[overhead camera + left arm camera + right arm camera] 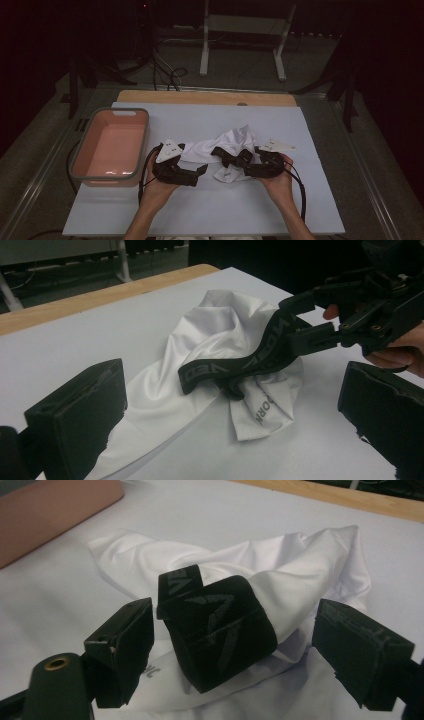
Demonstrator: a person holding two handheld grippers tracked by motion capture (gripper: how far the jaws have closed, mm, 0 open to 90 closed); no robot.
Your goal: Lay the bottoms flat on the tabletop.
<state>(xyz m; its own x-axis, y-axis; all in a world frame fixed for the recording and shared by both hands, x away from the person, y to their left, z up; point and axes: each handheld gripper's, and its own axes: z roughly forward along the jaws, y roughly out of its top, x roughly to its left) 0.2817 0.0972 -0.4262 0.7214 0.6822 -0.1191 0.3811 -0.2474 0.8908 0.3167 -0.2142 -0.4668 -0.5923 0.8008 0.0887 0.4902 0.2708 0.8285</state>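
A: Where did the crumpled white fabric garment with its black elastic waistband point(231, 152) lie?

B: At the middle of the white-covered desk point(210, 210), right of the pink plastic tub point(111, 147).

A: And the right tongs point(232, 652)?

B: Spread, the jaws standing on either side of the folded black waistband point(220, 630) with a gap at each pad; nothing pinched.

A: The left tongs point(232, 420)?

B: Spread wide, low over the desk; a fold of white cloth point(150, 410) ran to the jaw at the view's left, contact unclear.

Right gripper point(232, 652) jaws wide, black waistband point(220, 630) between them, not pinched. White garment point(295, 575) crumpled on white sheet point(60, 610); pink tub point(45, 510) top-left.
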